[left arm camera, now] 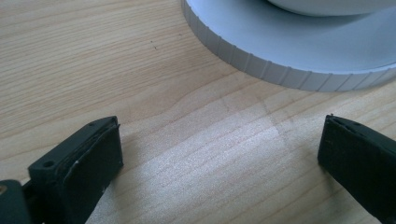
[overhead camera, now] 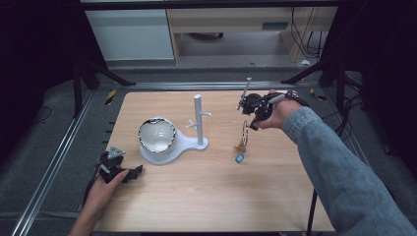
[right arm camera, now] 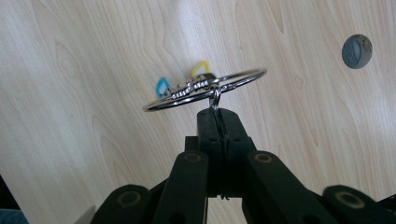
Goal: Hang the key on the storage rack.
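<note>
The right gripper (right arm camera: 219, 116) is pinching a key ring (right arm camera: 205, 88), seemingly with keys; the left gripper (left arm camera: 219, 154) is resting spread beside the white stand (left arm camera: 280, 51).

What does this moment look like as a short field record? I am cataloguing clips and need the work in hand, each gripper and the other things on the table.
work in hand: key ring with blue and yellow tags lifted off the table
right gripper: shut on key ring
left gripper: open, nothing between its jaws, by the stand's base
white stand: upright post with pegs
bowl: sits on the stand's base
</note>
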